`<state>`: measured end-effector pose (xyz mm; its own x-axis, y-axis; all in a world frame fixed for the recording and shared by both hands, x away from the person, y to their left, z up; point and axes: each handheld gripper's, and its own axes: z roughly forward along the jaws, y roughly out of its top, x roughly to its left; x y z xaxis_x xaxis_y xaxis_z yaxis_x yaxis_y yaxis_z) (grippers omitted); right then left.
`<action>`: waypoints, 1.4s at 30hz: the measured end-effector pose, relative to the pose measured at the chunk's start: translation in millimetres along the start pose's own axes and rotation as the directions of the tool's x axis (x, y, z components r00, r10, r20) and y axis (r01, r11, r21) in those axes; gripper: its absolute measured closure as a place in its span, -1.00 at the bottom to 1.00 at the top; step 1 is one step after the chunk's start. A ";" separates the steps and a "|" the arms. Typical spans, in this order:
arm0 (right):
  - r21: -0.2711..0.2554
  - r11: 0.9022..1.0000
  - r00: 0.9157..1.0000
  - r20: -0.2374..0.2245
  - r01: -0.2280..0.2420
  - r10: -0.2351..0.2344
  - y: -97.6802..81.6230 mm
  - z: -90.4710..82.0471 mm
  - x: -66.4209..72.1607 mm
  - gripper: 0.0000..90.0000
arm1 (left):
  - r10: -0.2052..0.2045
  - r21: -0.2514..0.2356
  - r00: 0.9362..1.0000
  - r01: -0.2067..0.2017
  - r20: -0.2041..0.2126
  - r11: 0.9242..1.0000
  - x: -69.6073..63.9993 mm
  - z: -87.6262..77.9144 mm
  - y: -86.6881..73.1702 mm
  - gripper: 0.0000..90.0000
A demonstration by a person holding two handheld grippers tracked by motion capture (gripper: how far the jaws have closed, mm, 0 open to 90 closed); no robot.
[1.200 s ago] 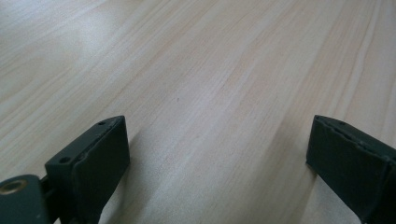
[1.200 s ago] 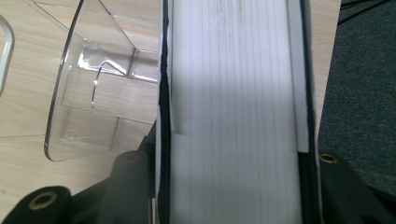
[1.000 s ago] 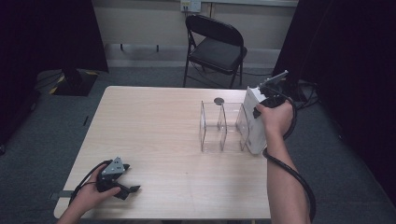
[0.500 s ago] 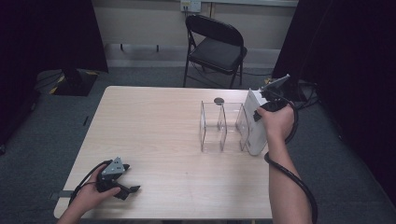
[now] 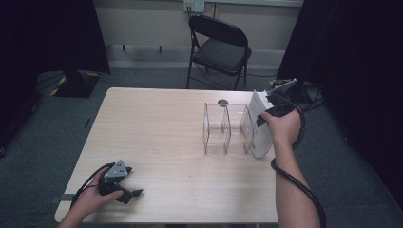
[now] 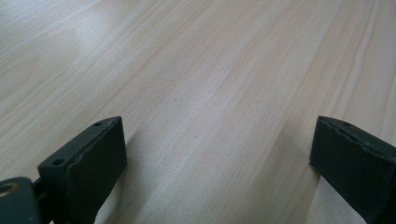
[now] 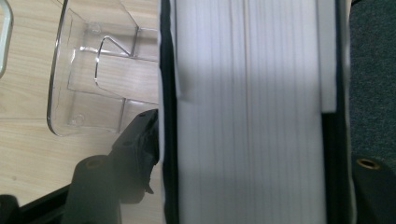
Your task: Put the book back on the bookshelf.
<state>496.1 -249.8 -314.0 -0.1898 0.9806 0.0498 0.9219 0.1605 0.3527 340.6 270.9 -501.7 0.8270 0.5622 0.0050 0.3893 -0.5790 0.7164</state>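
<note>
Currently, the right hand-held gripper [image 5: 264, 110] is standing at the far right edge of the table [image 5: 157, 133], straddling a thick white book [image 5: 260, 128] with a dark cover; its jaws have just been opening, and the book is lying between them. In the right gripper view, the book's page block [image 7: 247, 116] is rising up the frame between the two black jaws; the left jaw is sitting just beside the dark cover and the right jaw is at the other cover, and whether the pads are pressing on the covers cannot be told. The book is standing upright at the right end of a clear acrylic rack [image 5: 225, 128], just beside its last divider; the rack's clear base and a divider [image 7: 88, 79] are showing to the left of the book. A small dark disc [image 5: 222, 102] is lying on the table just behind the rack.

The left hand-held gripper [image 5: 127, 192] is resting on the table near its near left corner, well apart from the rack; its jaws are standing wide apart over bare wood [image 6: 215, 93], holding nothing. A black folding chair [image 5: 219, 45] is standing beyond the table.
</note>
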 end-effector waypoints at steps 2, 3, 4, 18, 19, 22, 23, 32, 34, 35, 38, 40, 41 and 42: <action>-0.002 1.000 1.000 0.000 0.002 -0.002 -2.4 0.0 -0.9 -0.29 | 0.004 0.002 1.000 -0.004 0.006 1.000 0.5 -0.2 0.0 -0.93; -0.005 1.000 1.000 -0.002 0.003 -0.003 -3.9 -0.1 -1.2 -0.30 | 0.005 0.005 1.000 -0.005 -0.003 1.000 0.2 -0.4 0.1 -0.93; -0.004 1.000 1.000 -0.002 0.003 -0.003 -4.7 -0.4 -1.6 -0.31 | 0.006 0.004 1.000 -0.006 0.005 1.000 0.6 -0.3 0.1 -0.93; -0.006 1.000 1.000 0.000 -0.008 0.008 -21.8 -3.2 -6.6 -0.52 | -0.003 0.002 1.000 0.003 -0.006 1.000 -0.6 -0.3 -0.1 -0.93; -0.005 1.000 1.000 -0.002 -0.005 0.005 -22.5 -3.4 -7.0 -0.53 | -0.003 0.002 1.000 0.003 -0.006 1.000 -0.6 -0.3 -0.1 -0.93; -0.005 1.000 1.000 0.009 -0.014 0.014 -25.0 -5.0 -8.7 -0.56 | -0.003 0.002 1.000 0.003 -0.007 1.000 -0.6 -0.3 -0.1 -0.93; -0.005 1.000 1.000 0.016 -0.012 0.012 -26.1 -5.7 -9.7 -0.56 | -0.003 0.002 1.000 0.003 -0.006 1.000 -0.5 -0.3 -0.1 -0.93; -0.007 1.000 1.000 0.009 -0.008 0.008 -36.7 -8.0 -12.2 -0.60 | -0.003 0.002 1.000 0.003 -0.005 1.000 -0.5 -0.3 -0.1 -0.93; -0.006 1.000 1.000 0.013 0.003 -0.003 -39.1 -8.3 -12.8 -0.61 | -0.003 0.002 1.000 0.003 -0.005 1.000 -0.6 -0.3 -0.1 -0.93; -0.010 1.000 1.000 0.008 0.000 0.000 -40.7 -8.8 -12.9 -0.61 | -0.003 0.002 1.000 0.003 -0.005 1.000 -0.6 -0.3 -0.1 -0.93; -0.010 1.000 1.000 0.003 0.006 -0.006 -44.6 -9.3 -11.9 -0.62 | -0.003 0.002 1.000 0.003 -0.005 1.000 -0.6 -0.2 -0.1 -0.93; -0.016 1.000 1.000 0.002 0.007 -0.007 -47.7 -9.8 -10.8 -0.63 | -0.004 -0.008 1.000 0.004 -0.003 1.000 -0.6 0.3 -0.5 -0.93; -0.014 1.000 1.000 -0.005 0.007 -0.007 -49.3 -10.0 -10.0 -0.63 | -0.004 -0.010 1.000 0.004 -0.002 1.000 -0.6 0.5 -0.5 -0.93; -0.016 1.000 1.000 -0.010 0.007 -0.007 -51.1 -9.8 -9.3 -0.63 | -0.004 -0.008 1.000 0.004 -0.003 1.000 -0.7 0.4 -0.5 -0.93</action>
<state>447.5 -268.3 -323.3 -0.1993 0.9783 0.0562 0.9150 0.1653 0.3680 340.0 270.5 -502.3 0.8242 0.5663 0.0045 0.3891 -0.5721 0.7221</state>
